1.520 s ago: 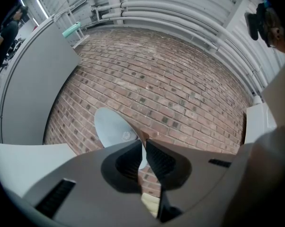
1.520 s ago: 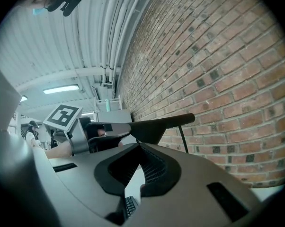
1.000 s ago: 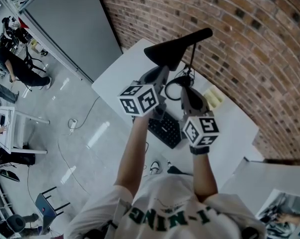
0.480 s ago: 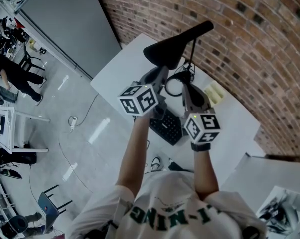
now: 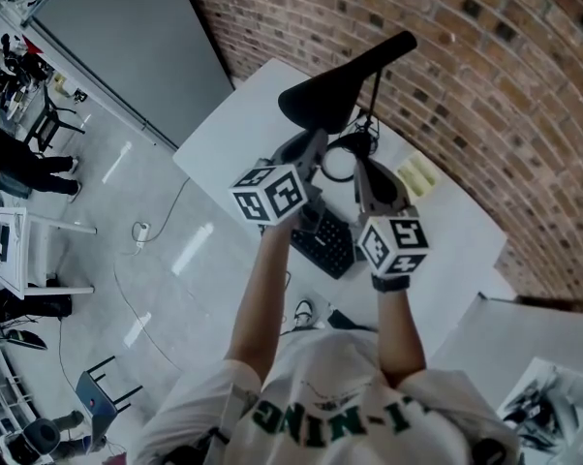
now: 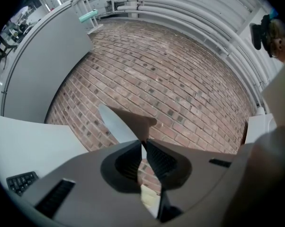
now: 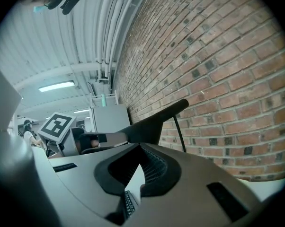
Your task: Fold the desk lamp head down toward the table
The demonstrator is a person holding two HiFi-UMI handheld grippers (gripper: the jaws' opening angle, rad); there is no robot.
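Note:
The black desk lamp head [image 5: 342, 87] slants over the white table [image 5: 231, 136] on a thin stem [image 5: 375, 100]. My left gripper [image 5: 318, 136] reaches up to the head's lower near end. In the left gripper view the jaws [image 6: 143, 148] are nearly closed on the thin edge of the lamp head [image 6: 115, 123], whose pale underside faces me. My right gripper [image 5: 361, 168] hovers lower and to the right, near the stem's foot. Its jaws [image 7: 142, 162] meet at the tips with nothing between them. The lamp head [image 7: 154, 122] shows above them in the right gripper view.
A black keyboard [image 5: 325, 245] lies on the table under my hands. A yellow object [image 5: 416, 176] sits to the right, close to the brick wall [image 5: 485, 85] behind the lamp. The table's left edge drops to the floor, where a person moves far off.
The lamp head slants more steeply: its far tip stands higher in the picture while the near end stays at my left gripper. The right gripper has hardly moved.

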